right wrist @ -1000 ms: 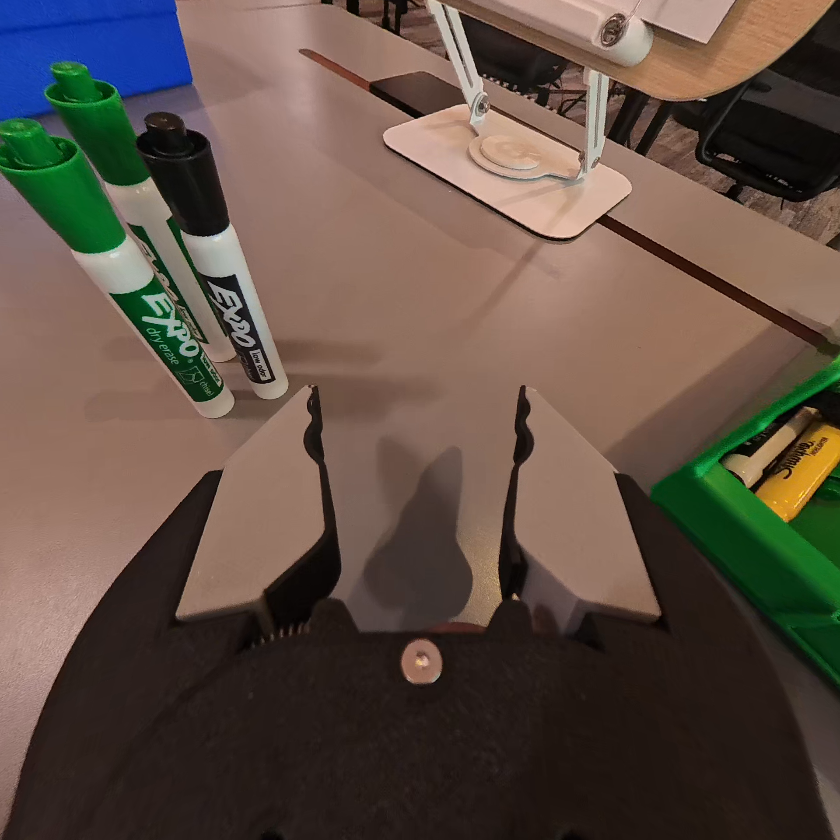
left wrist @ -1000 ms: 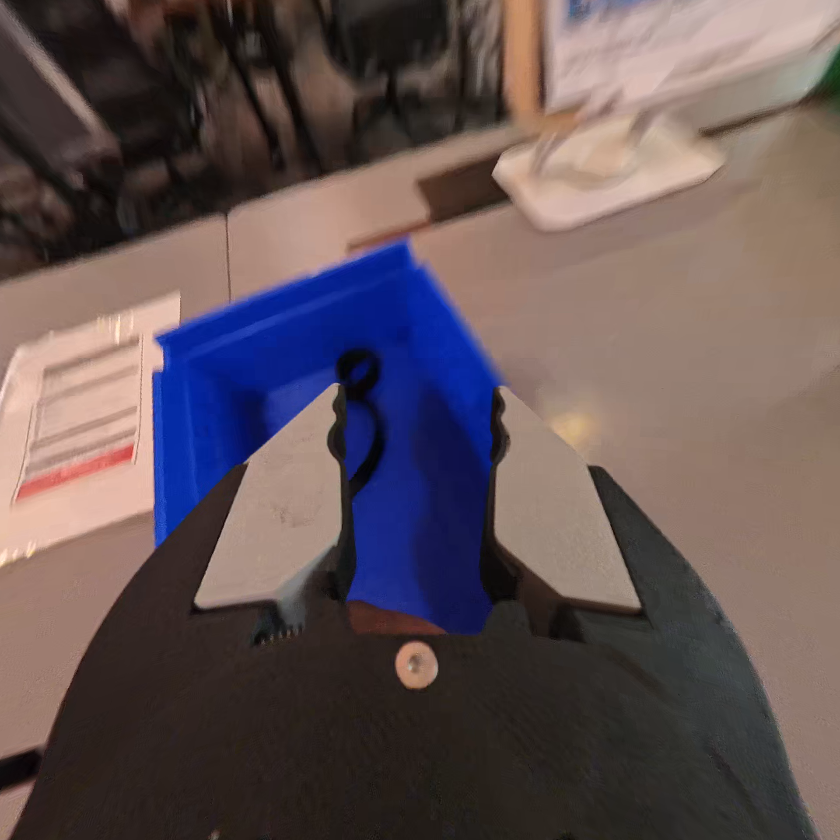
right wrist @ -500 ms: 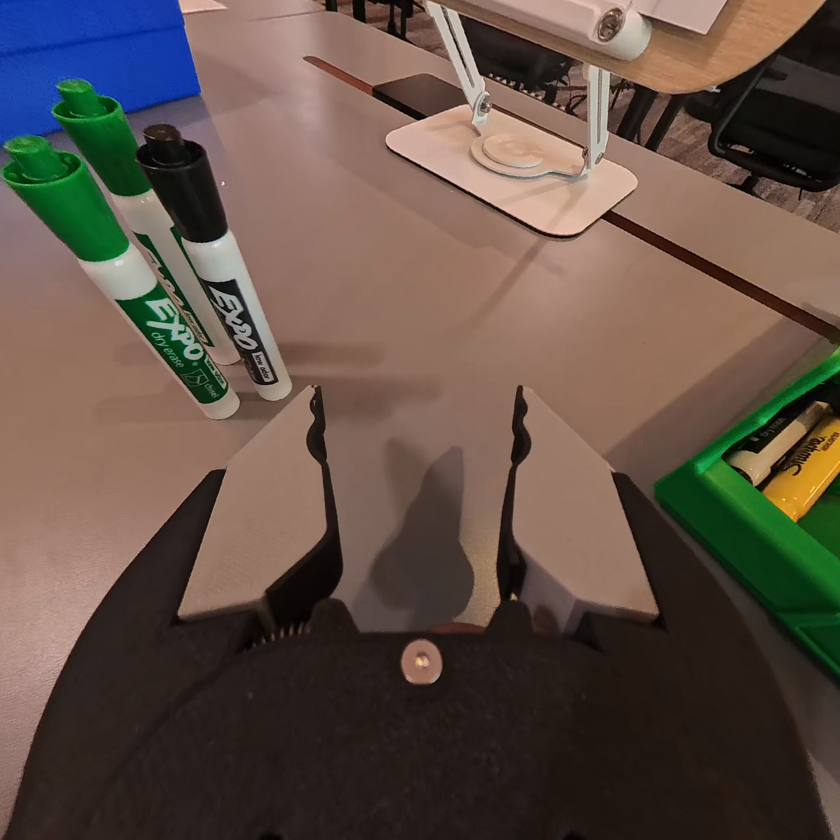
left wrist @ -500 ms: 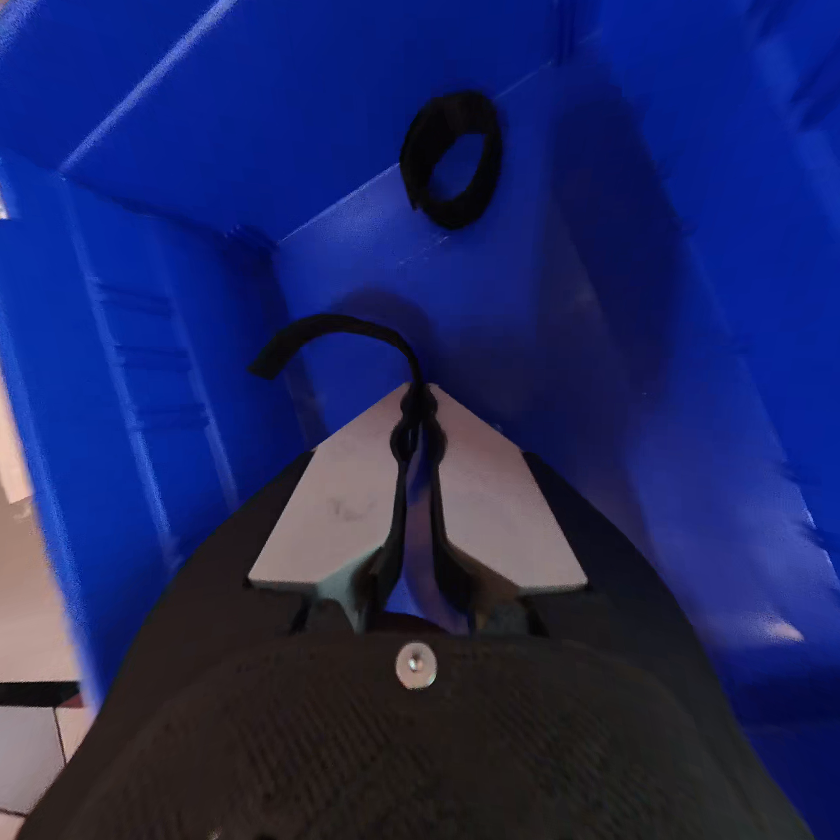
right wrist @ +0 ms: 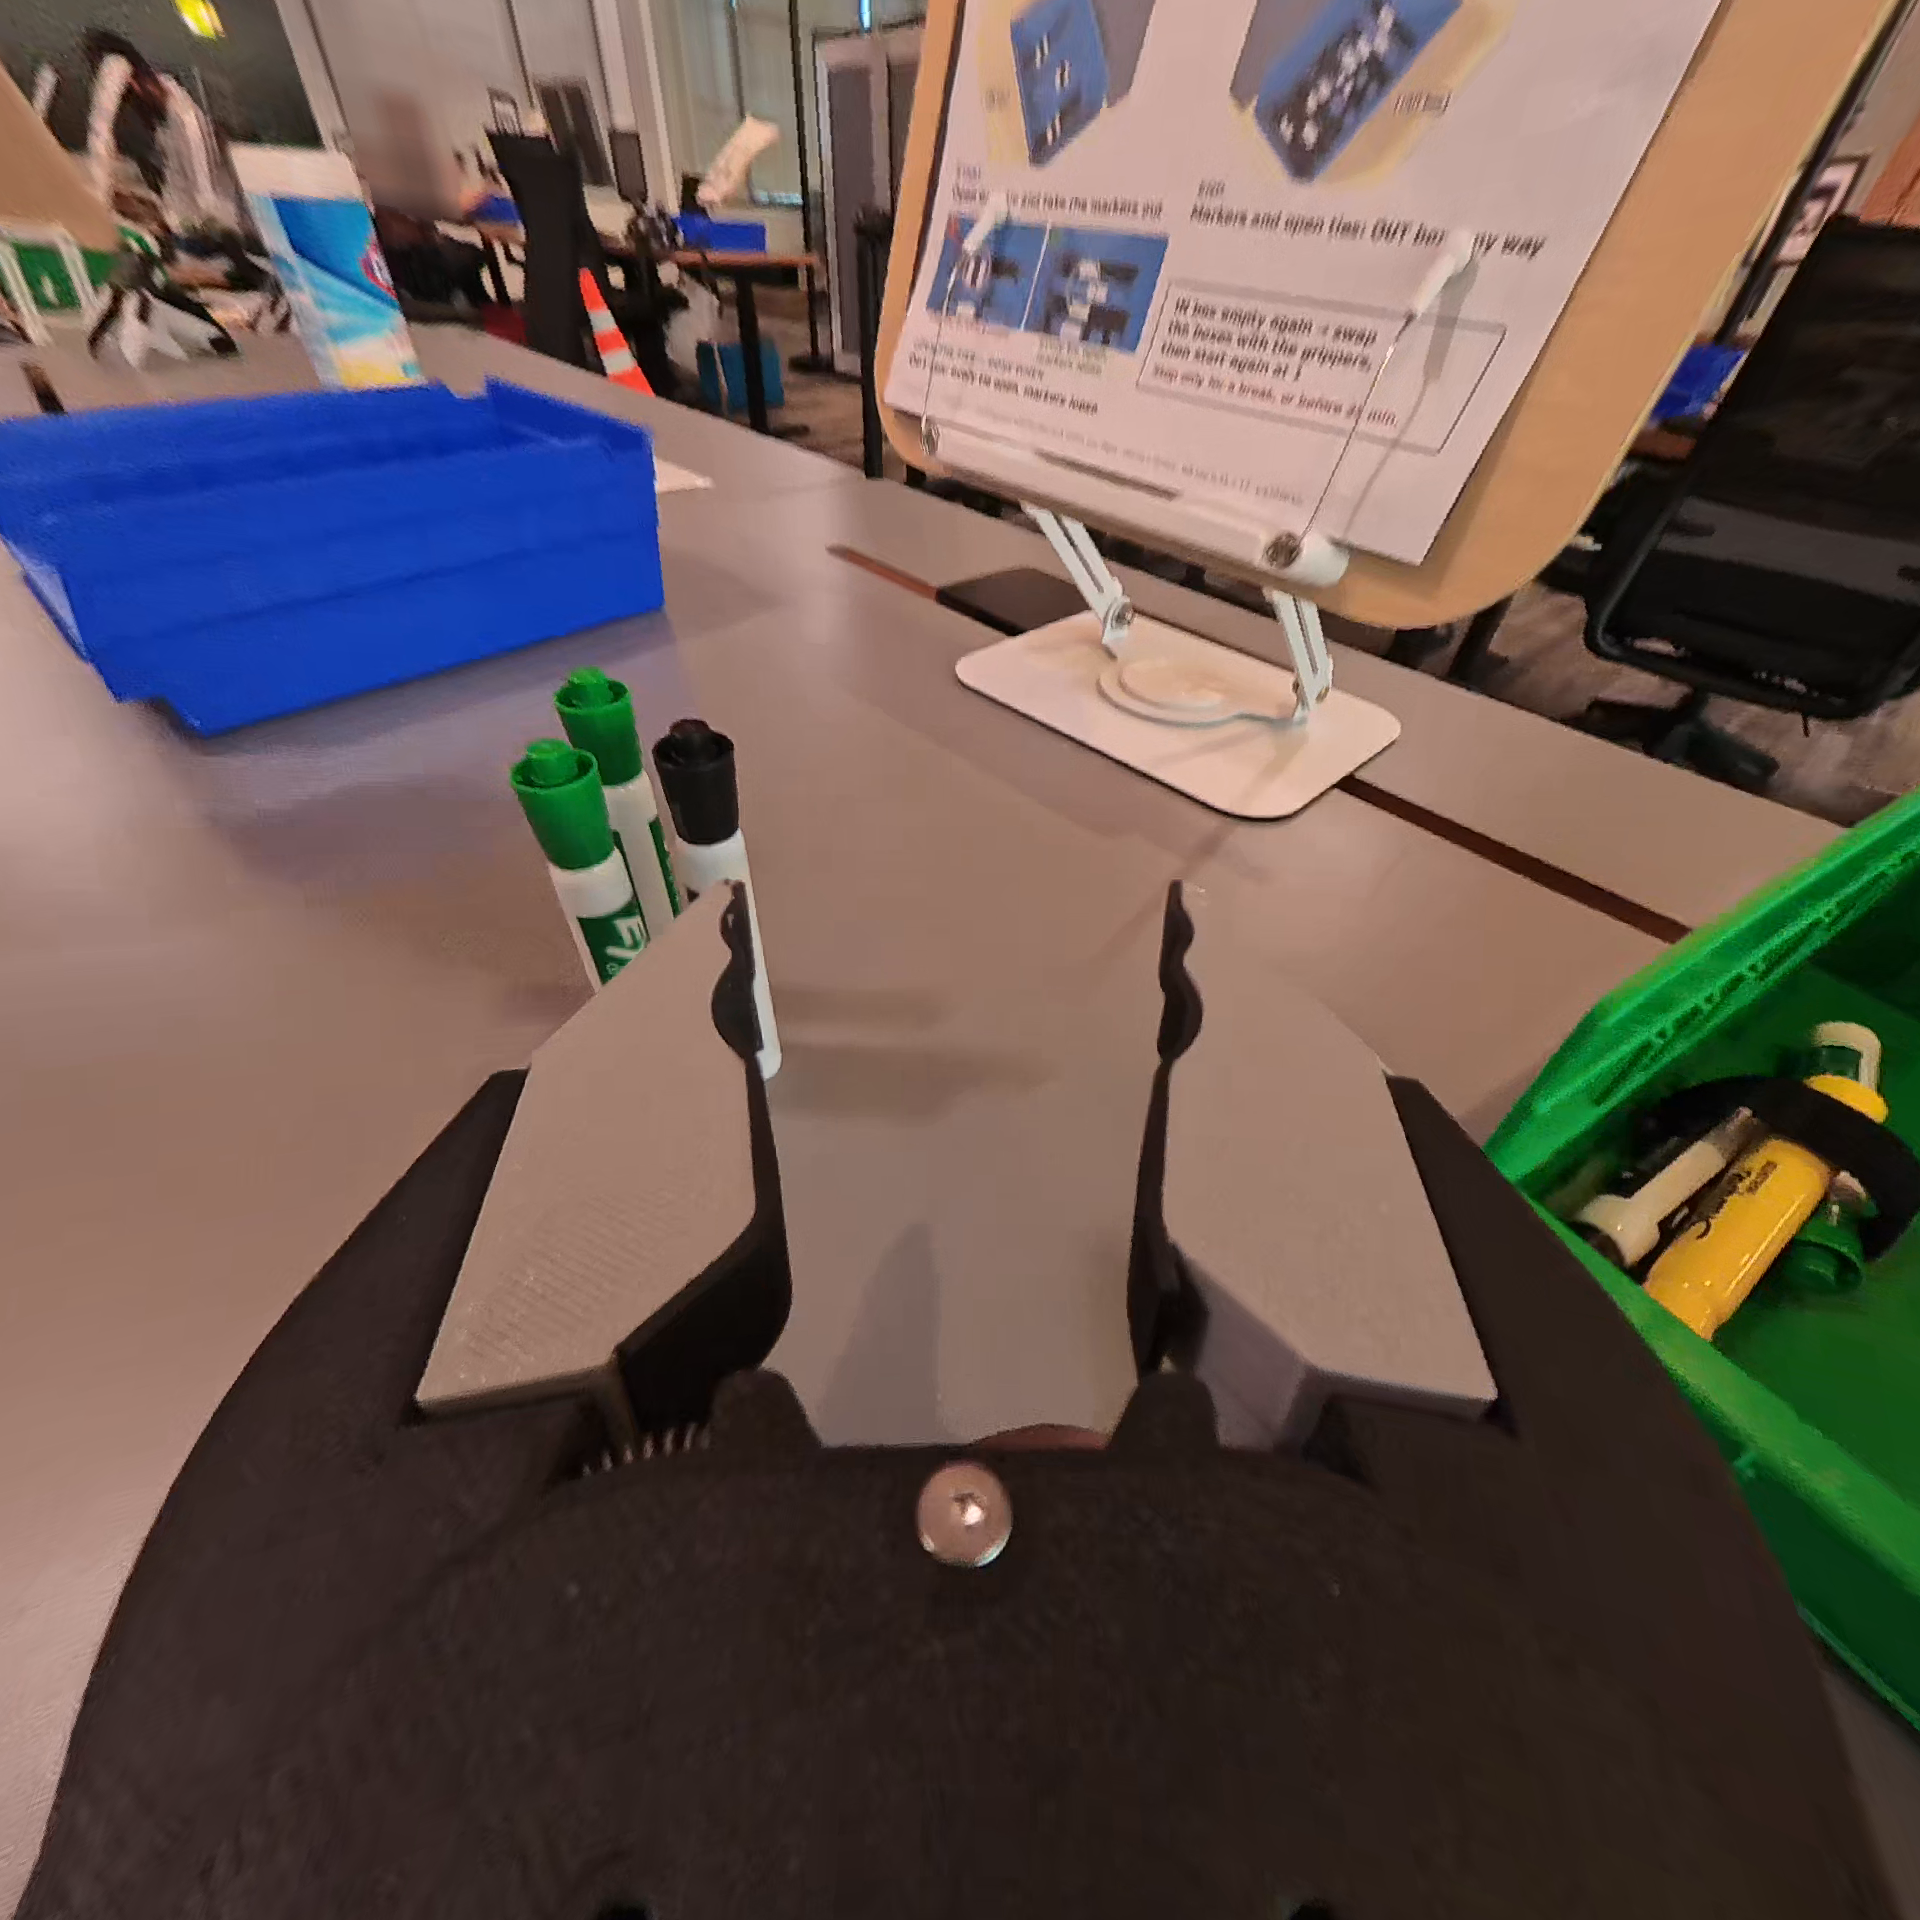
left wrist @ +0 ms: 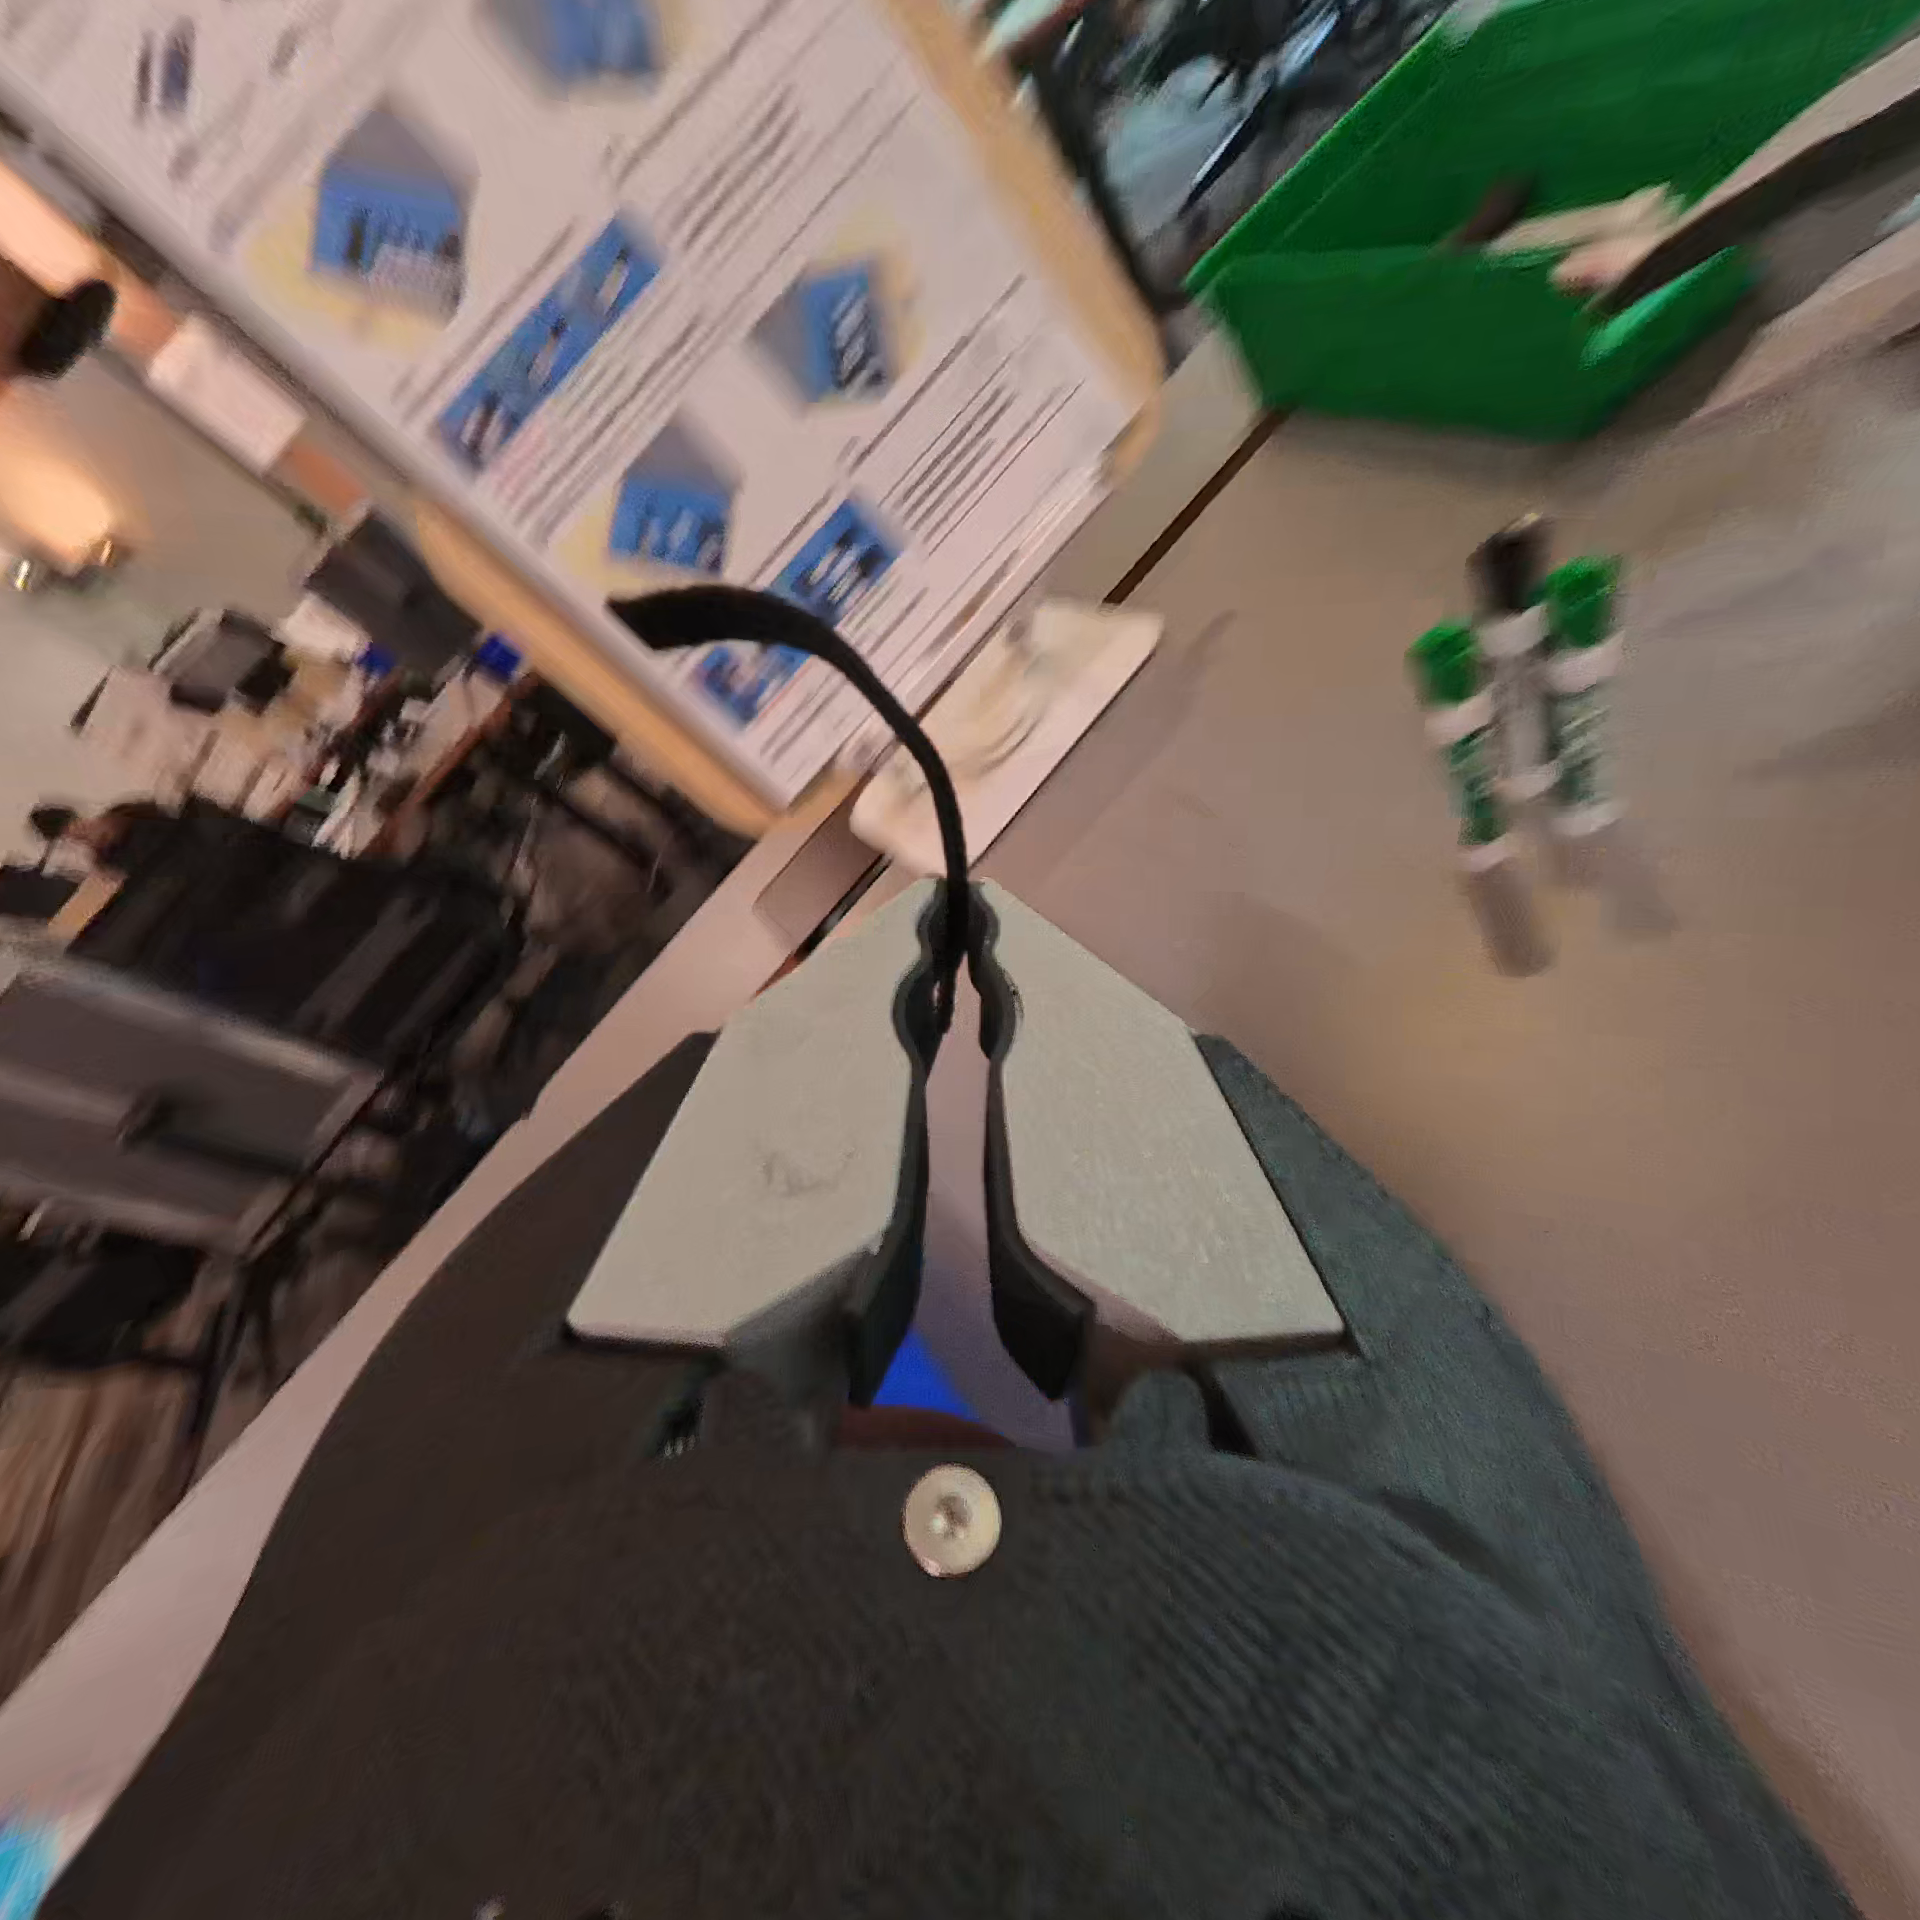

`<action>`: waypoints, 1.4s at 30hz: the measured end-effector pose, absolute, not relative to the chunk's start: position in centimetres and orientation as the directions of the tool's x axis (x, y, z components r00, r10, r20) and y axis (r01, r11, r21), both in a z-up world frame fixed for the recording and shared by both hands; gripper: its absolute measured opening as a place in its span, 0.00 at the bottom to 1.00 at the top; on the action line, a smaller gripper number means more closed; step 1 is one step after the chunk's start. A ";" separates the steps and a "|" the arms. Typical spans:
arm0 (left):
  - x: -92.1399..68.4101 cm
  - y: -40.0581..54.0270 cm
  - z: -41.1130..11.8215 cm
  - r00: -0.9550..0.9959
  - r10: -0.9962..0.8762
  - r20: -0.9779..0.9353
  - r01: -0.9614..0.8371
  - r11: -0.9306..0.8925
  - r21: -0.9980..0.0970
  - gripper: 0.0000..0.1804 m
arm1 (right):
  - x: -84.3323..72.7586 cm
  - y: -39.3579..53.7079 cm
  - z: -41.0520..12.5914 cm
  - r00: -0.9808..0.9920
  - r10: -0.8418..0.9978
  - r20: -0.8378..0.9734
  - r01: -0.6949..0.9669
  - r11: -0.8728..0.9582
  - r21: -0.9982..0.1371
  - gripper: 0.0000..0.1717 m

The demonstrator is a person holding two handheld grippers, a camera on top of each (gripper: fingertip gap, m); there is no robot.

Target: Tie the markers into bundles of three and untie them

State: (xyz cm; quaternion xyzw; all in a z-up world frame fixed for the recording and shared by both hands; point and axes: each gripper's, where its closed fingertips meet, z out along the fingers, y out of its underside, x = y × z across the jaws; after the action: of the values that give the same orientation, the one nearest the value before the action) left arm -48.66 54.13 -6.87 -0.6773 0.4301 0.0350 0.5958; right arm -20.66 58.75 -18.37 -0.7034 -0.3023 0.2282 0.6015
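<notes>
So the left gripper has a black tie strap pinched tight at its tips. The right gripper hangs wide with nothing in it, just beside three loose markers standing together mid-desk, well off the edges. One tied bundle already sits in the green bin at the desk's right edge. Wrapping these three looks like what's left.

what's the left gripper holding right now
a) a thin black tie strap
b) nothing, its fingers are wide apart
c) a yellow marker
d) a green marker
a: in the left wrist view the left gripper has its fingertips closed on a thin black tie strap that curls up and away from them, while the three markers stand apart on the table.
</notes>
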 end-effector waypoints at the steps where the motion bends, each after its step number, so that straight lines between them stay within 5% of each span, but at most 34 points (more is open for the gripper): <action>1: -45.9 52.9 -6.7 0.600 -0.575 -0.556 -0.604 0.130 -0.786 0.00 | -20.4 58.7 -18.1 0.714 0.699 0.041 0.138 -0.083 -0.987 0.44; 4: -39.1 50.4 -7.2 0.536 -0.645 -0.544 -0.546 0.227 -0.807 0.00 | -19.5 58.8 -17.7 0.724 0.688 0.046 0.123 -0.062 -0.990 0.44; 14: -33.5 56.3 -11.2 0.791 -0.321 -0.521 -0.364 0.436 -0.823 0.00 | -19.4 58.7 -17.8 0.726 0.680 0.106 0.168 -0.025 -0.985 0.44; 18: -33.3 56.0 -11.5 0.763 -0.322 -0.561 -0.384 0.472 -0.794 0.00 | -20.3 58.3 -17.6 0.708 0.697 0.119 0.174 -0.008 -0.985 0.42; 42: -35.0 57.3 -14.1 0.766 -0.386 -0.514 -0.385 0.365 -0.848 0.00 | -22.4 57.4 -18.9 0.664 0.729 0.166 0.239 0.003 -0.971 0.40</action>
State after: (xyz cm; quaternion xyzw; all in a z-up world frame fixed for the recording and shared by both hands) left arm -35.01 57.34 -14.09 -0.5634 0.3420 -0.0002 0.7520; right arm -22.41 57.35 -18.92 -0.6768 -0.3575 0.2005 0.6115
